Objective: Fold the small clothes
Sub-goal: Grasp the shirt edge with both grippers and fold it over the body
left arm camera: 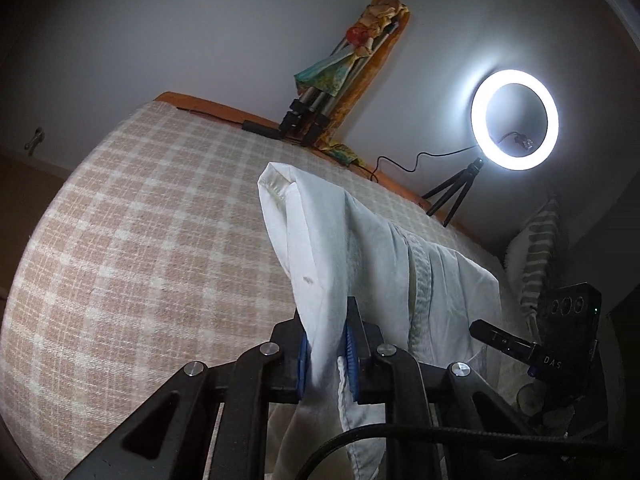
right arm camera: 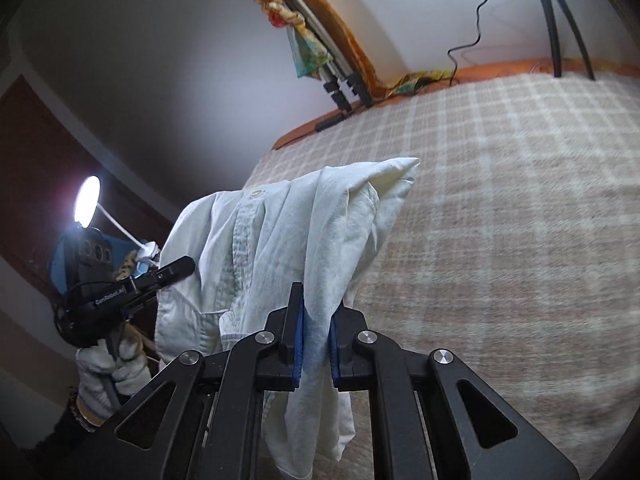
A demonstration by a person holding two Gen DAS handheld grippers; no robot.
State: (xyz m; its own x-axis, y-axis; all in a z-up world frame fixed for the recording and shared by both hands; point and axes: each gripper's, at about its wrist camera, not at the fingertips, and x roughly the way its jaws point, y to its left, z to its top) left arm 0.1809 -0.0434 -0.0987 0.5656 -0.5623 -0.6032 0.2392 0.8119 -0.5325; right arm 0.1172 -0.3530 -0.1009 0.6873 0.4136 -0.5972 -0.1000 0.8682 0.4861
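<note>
Both pairs of blue-padded jaws pinch the white garment (left arm camera: 360, 248): the left gripper (left arm camera: 326, 346) and right gripper (right arm camera: 316, 338) each clamp a fold, holding it above the checked blanket (left arm camera: 140, 240), below the ring light (left arm camera: 514, 120).

- I see the checked blanket (left arm camera: 140, 248) lying bare and wide, free to pass over.
- Along its far edge, a folded tripod (left arm camera: 320, 108) and ring light (left arm camera: 514, 120) with trailing cable (left arm camera: 420, 160) block me.
- A striped cushion (left arm camera: 538, 248) crowds one side.
</note>
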